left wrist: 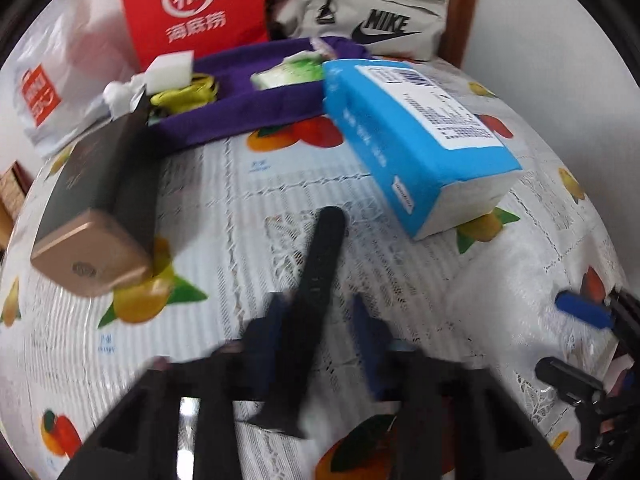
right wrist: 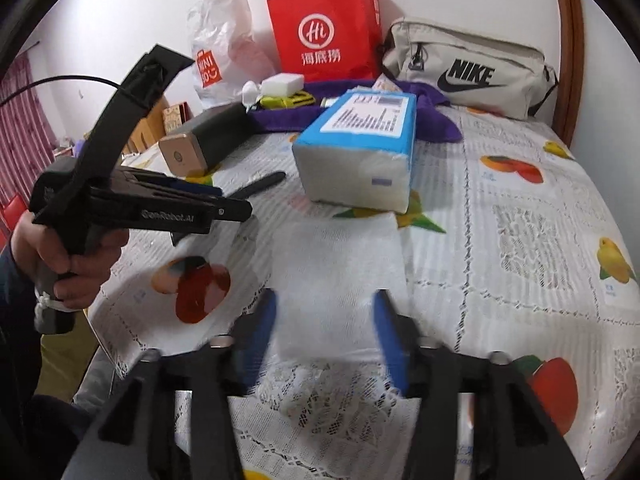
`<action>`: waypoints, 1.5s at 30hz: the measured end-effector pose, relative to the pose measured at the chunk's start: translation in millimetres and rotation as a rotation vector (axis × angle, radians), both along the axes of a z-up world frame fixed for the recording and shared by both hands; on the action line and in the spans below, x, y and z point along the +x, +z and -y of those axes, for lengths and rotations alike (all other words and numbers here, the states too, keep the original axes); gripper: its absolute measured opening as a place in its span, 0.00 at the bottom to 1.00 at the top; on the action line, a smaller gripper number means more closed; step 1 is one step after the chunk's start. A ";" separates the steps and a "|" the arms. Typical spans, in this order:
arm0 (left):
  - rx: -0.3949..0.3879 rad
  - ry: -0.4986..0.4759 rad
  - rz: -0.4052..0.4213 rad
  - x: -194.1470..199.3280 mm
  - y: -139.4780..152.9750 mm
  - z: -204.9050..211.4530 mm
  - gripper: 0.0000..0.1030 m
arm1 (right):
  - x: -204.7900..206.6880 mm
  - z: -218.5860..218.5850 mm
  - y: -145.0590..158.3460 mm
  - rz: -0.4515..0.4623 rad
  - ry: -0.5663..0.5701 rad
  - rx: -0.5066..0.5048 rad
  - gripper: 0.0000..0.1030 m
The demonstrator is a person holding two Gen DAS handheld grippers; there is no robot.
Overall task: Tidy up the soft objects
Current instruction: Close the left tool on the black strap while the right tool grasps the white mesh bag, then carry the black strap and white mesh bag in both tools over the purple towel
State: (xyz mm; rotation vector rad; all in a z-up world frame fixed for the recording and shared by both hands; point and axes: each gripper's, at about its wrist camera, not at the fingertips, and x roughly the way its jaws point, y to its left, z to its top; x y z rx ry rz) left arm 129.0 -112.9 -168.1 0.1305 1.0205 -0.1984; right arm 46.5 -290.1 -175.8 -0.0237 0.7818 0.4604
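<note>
Two grippers over the fruit tablecloth

Our left gripper is spread apart around a black stick, not squeezing it. Our right gripper is spread wide around a white tissue lying on the tablecloth.

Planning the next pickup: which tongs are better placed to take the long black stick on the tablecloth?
Left. The left tongs already straddle the long black stick; the right tongs hover over bare fruit-print tablecloth.
</note>
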 end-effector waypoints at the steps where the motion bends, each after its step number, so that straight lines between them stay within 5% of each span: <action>1: 0.003 -0.007 -0.004 0.2 0.2 -0.2 0.21 | 1.5 0.3 1.9 0.006 -0.007 0.003 0.55; 6: -0.005 -0.005 0.003 -2.6 2.9 5.8 0.22 | 12.8 -2.3 1.3 -0.002 -0.031 0.033 0.78; 12: 0.006 -0.002 0.026 4.5 -0.6 8.9 0.22 | 28.4 -9.5 -11.4 -0.064 -0.092 0.061 0.84; 16: -0.012 -0.005 0.031 2.3 0.9 4.8 0.21 | 29.5 -25.3 -12.3 -0.060 -0.130 -0.021 0.84; 20: -0.036 0.007 0.021 -0.6 3.4 -3.8 0.20 | 24.7 -39.7 -14.2 -0.022 -0.156 -0.128 0.59; 24: -0.046 0.031 0.017 -6.7 5.8 -16.7 0.20 | 21.0 -35.1 -11.6 -0.019 -0.182 -0.117 0.18; 26: -0.056 0.035 0.015 -10.0 6.6 -22.2 0.20 | 22.5 -33.5 -10.3 -0.024 -0.176 -0.110 0.10; 45: -0.143 0.072 0.080 -21.2 43.8 -67.8 0.20 | 4.5 -48.8 43.6 0.059 -0.092 -0.002 0.06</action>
